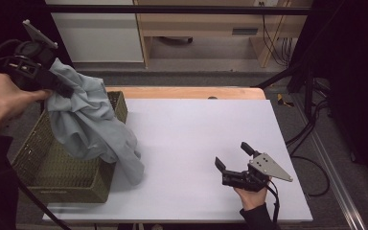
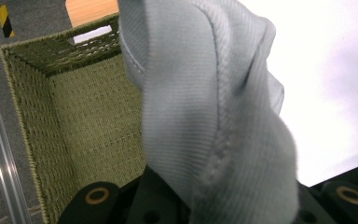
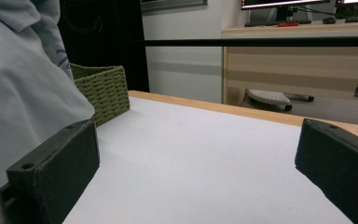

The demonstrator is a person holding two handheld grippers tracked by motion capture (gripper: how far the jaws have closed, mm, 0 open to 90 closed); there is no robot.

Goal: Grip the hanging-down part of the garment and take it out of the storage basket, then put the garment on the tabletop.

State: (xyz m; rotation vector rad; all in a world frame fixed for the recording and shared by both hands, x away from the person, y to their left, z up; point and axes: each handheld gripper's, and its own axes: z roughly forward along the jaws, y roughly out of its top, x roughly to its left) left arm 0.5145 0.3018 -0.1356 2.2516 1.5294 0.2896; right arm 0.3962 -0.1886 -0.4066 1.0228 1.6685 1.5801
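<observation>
- Grey-blue knit fabric makes up the garment point(image 1: 91, 120), which hangs from the left gripper point(image 1: 60, 86) above the near-left part of the table point(image 1: 196, 143).
- Its upper end is bunched at the jaws; the rest falls in loose folds over the right rim of the basket point(image 1: 52, 177), and the lowest tip reaches the white tabletop just beside the basket's right wall.
- In the left gripper view the cloth point(image 2: 214, 116) drapes straight down over the jaws, with a stitched seam running along its front fold; the jaws are clamped on it.
- The left hand point(image 1: 2, 100) holds that gripper high, over the basket's far-left corner.
- The basket is olive green and woven, with a cut-out handle in its end wall point(image 2: 91, 35); it sits at the table's left edge, and the part of its inside that shows in the left gripper view is bare weave.
- The right gripper point(image 1: 235, 160) is well apart from the garment, low over the near-right part of the table, held by the right hand point(image 1: 251, 194), with its grey three-cornered plate on top.
- Its two black jaws stand wide apart with nothing between them, and they point towards the cloth and the basket point(image 3: 102, 91).
- A wooden strip point(image 1: 182, 92) edges the far side of the table.
</observation>
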